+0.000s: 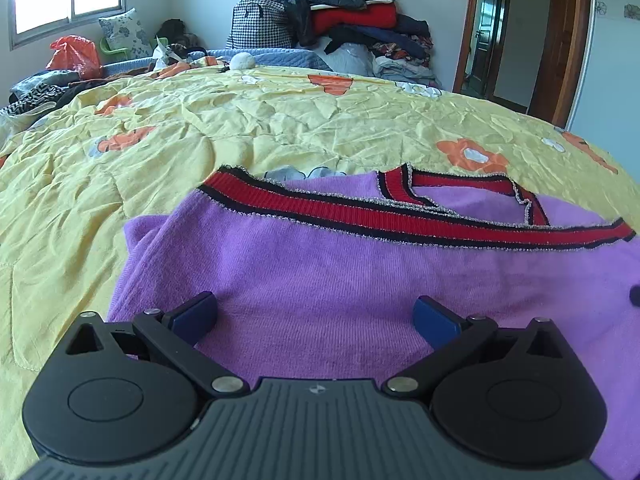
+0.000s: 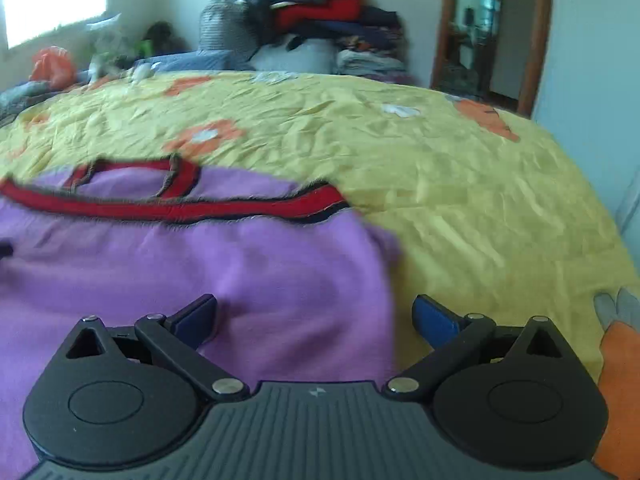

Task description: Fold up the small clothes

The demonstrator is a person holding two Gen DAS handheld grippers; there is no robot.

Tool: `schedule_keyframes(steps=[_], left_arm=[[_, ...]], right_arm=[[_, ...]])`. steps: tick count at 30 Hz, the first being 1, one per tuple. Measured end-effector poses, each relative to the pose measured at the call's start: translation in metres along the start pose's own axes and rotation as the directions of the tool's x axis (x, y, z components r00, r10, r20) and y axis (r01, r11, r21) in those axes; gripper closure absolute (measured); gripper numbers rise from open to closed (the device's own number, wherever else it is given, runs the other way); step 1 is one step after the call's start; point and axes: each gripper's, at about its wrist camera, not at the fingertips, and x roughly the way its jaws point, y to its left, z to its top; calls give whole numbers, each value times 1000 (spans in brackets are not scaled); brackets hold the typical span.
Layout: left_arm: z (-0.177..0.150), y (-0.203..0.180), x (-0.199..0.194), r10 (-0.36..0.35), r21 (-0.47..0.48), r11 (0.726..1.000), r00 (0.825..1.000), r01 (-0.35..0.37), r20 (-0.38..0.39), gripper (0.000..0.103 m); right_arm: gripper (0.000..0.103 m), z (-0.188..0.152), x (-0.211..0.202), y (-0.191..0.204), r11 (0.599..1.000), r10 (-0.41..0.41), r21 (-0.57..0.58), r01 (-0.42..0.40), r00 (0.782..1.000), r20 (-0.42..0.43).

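Only unlabelled purple sweater (image 1: pixel 320 280) on quilt (image 1: pixel 280 128)

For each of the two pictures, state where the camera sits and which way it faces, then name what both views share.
Left wrist: on the left gripper, facing forward-down over the purple sweater's left part; open fingers show.
Right wrist: on the right gripper, facing forward-down over the sweater's right edge; open fingers show.
Shared: sweater, yellow quilt, clothes pile, doorway.
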Motion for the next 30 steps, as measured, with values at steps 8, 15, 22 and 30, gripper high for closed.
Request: schedule_keyframes(steps=[8,15,22,30], left_arm=[[-24,34,-28,-34,10,999,999,34,-29,0],[-46,102,-66,-53,-137,990,996,42,-77,0],[3,168,-39,-319,-304,907,946,290,-49,0],[60,164,50,-432,-295,879,887,374,-162,0]], right_arm=[[0,-22,-39,57,998,58,-42,-56,997,53],[0,-29,-45,64,994,-56,-95,57,998,9],[0,-54,-93,151,962,212,-193,-196,975,66],[0,-98,-101,282,826,192,-556,-87,973,132]])
